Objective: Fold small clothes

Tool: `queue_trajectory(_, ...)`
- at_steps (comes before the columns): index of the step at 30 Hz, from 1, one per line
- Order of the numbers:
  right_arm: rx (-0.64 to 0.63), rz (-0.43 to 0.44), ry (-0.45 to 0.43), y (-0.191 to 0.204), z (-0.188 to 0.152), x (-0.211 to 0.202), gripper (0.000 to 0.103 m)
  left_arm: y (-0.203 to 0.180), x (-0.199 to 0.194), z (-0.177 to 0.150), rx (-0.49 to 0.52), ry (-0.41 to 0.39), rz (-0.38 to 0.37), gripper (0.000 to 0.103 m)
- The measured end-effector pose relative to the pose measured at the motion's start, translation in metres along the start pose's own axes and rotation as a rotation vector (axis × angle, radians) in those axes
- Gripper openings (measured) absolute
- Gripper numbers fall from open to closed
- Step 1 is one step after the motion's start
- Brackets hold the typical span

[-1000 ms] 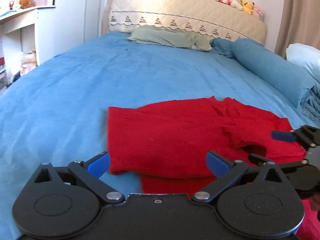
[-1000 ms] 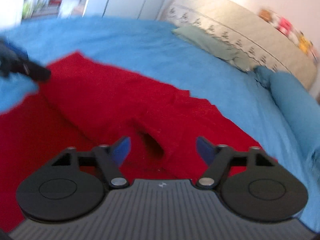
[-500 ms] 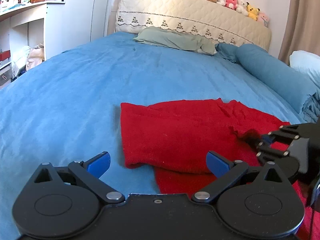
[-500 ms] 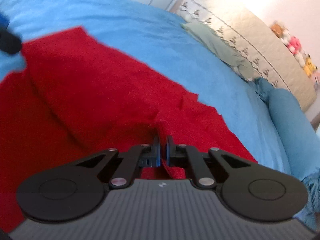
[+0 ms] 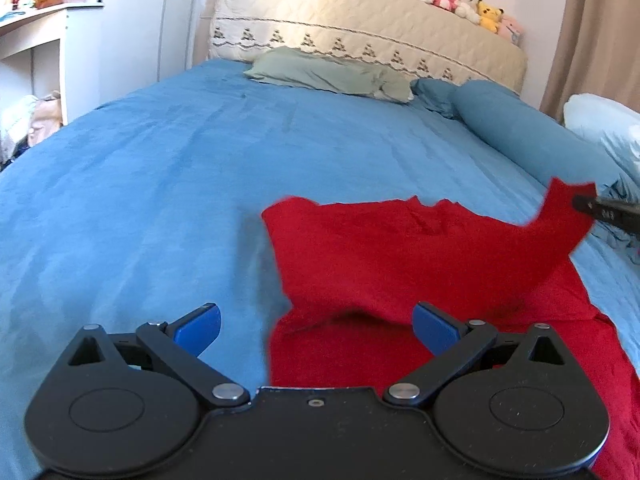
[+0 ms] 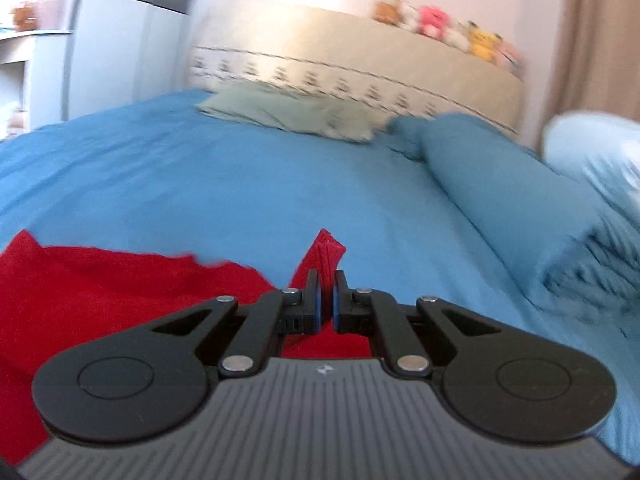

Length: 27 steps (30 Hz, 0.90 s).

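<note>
Right, red knit garment (image 5: 420,264) lies on the blue bedspread (image 5: 160,200), partly folded w/ a doubled layer on top, its far right corner lifted off the bed. Right gripper (image 6: 326,300) has fingers pressed together on that raised corner, pinching the ribbed edge. Left gripper (image 5: 316,322) hovers low over the garment's near-left edge, fingers spread wide, holding nothing.
</note>
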State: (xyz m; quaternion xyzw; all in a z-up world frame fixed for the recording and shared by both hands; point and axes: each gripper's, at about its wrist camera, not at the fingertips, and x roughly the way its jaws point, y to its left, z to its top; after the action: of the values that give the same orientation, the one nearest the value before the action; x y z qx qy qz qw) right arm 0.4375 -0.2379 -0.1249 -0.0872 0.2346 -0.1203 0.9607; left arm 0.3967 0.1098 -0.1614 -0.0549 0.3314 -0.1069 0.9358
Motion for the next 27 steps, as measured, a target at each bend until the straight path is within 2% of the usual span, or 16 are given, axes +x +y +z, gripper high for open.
queue_trajectory(5,0.065,0.003,0.082,-0.033,-0.037,0.016,0.02,-0.016,0.018,0.002,0.014,0.027,-0.02,0.103)
queue_trajectory(11,0.201,0.019,0.106,-0.055,-0.069,0.015,0.021,-0.029,0.034,0.008,0.027,0.035,-0.037,0.103)
queue_trajectory(14,0.229,0.026,0.134,-0.062,-0.089,0.008,0.023,-0.034,0.043,0.013,0.033,0.032,-0.045,0.103)
queue_trajectory(16,0.23,0.011,0.147,-0.065,-0.095,0.012,0.034,-0.038,0.047,0.015,0.039,0.029,-0.046,0.103)
queue_trajectory(18,0.232,-0.044,0.142,-0.069,-0.1,0.009,0.074,-0.042,0.052,0.017,0.047,0.026,-0.046,0.103)
queue_trajectory(20,0.224,-0.066,0.083,-0.069,-0.099,-0.002,0.085,-0.045,0.057,0.019,0.056,0.018,-0.047,0.103)
queue_trajectory(22,0.213,-0.019,0.052,-0.066,-0.099,-0.009,0.089,-0.048,0.064,0.021,0.062,0.01,-0.051,0.103)
queue_trajectory(25,0.17,0.076,0.063,-0.055,-0.101,-0.008,0.09,-0.051,0.078,0.022,0.064,0.009,-0.045,0.103)
queue_trajectory(27,0.151,0.112,0.089,-0.049,-0.106,-0.002,0.09,-0.049,0.09,0.021,0.047,0.036,-0.054,0.103)
